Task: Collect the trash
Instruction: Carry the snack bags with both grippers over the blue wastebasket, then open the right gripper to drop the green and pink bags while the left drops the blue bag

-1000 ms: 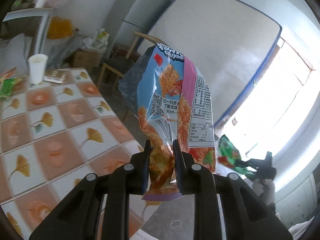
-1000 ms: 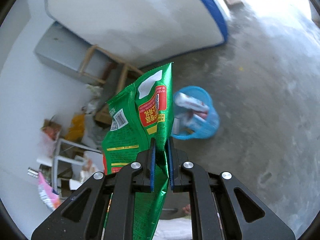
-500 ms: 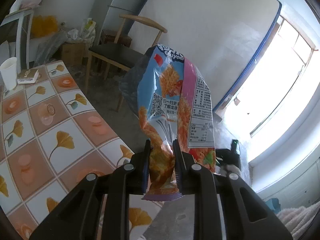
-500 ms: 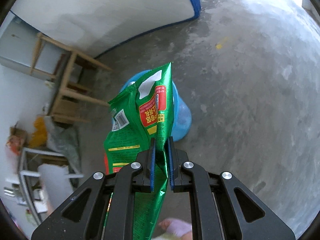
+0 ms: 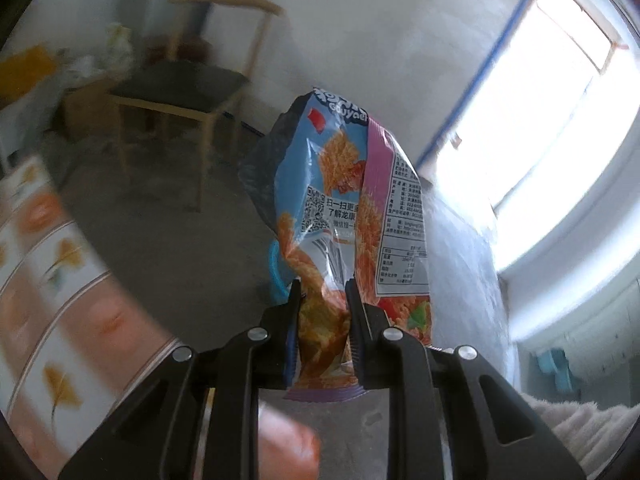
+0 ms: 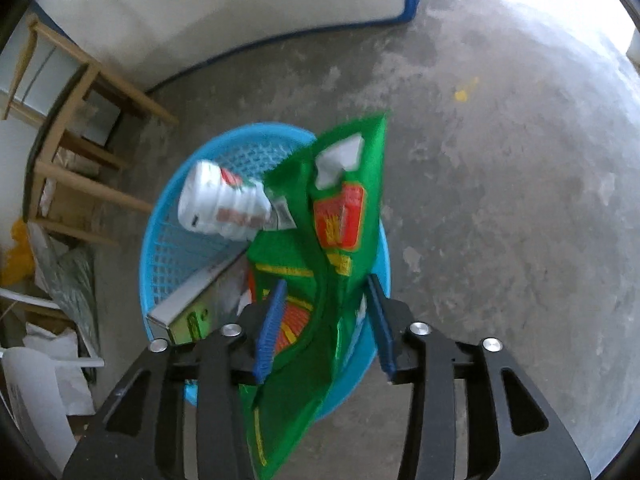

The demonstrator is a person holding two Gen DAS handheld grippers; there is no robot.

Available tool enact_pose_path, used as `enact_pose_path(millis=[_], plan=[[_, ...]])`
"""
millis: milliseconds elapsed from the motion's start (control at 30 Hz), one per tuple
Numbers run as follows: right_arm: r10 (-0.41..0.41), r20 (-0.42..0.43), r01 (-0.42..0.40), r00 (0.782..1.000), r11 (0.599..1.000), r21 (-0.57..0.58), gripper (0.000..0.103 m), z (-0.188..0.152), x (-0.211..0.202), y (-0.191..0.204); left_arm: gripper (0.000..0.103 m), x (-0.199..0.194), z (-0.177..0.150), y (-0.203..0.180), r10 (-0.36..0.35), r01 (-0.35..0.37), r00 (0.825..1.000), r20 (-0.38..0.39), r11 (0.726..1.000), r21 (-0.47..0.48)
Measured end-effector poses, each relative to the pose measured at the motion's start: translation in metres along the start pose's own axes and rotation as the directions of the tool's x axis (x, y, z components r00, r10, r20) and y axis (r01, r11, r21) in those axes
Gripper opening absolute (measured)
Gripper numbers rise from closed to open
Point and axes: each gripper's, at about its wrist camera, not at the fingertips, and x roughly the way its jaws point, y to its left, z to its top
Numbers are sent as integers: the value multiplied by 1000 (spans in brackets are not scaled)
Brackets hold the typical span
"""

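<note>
In the left wrist view my left gripper (image 5: pixel 322 300) is shut on a blue and orange snack bag (image 5: pixel 340 208) that stands up between its pads. A sliver of the blue basket (image 5: pixel 275 268) shows behind that bag. In the right wrist view my right gripper (image 6: pixel 326 300) hangs over the blue plastic basket (image 6: pixel 168 248), and its jaws are opening. The green snack bag (image 6: pixel 332 240) sits loose between the spread blue pads, which no longer press on it. A white plastic bottle (image 6: pixel 220 204) and a flat carton (image 6: pixel 188 304) lie inside the basket.
A wooden chair (image 5: pixel 176 92) stands on the grey concrete floor (image 6: pixel 500 200) near the basket. The patterned table (image 5: pixel 44 292) lies at the left. A white board edged in blue (image 6: pixel 240 4) leans on the wall. Bags and clutter (image 6: pixel 48 280) crowd the left side.
The right gripper has dropped down over the basket and its jaws have spread off the green bag. The left gripper has swung away from the table towards the floor, still clamped on its bag.
</note>
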Motion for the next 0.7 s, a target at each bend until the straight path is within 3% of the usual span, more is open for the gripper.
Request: enact_pose_path(millis=[100, 200, 300, 400, 467, 500, 533, 633, 700], plan=[[95, 24, -96, 995, 994, 52, 56, -4, -13, -15, 20, 49, 23, -9, -39, 43, 994, -99, 998, 34], [162, 48, -166, 986, 980, 108, 59, -6, -27, -33, 21, 121, 44, -13, -97, 97, 968, -230, 995, -10], [216, 61, -224, 974, 961, 164, 59, -8, -39, -49, 21, 184, 53, -20, -60, 71, 957, -284, 997, 29], [243, 82, -255, 966, 947, 196, 60, -13, -50, -63, 21, 236, 56, -18, -80, 85, 944, -320, 996, 2], [250, 80, -261, 965, 941, 215, 60, -18, -53, -70, 27, 280, 53, -15, -111, 104, 926, -361, 994, -39], [248, 78, -259, 966, 939, 226, 60, -21, -55, -76, 40, 299, 50, -11, -81, 67, 919, -386, 997, -50], [247, 75, -258, 966, 938, 233, 60, -23, -55, -79, 52, 308, 48, -7, -49, 29, 918, -393, 998, -58], [235, 66, -244, 970, 940, 238, 60, -27, -56, -87, 54, 322, 38, 9, 3, -46, 912, -410, 994, -95], [230, 60, -238, 971, 944, 230, 60, -26, -57, -88, 56, 312, 36, 18, -5, -52, 915, -402, 990, -130]])
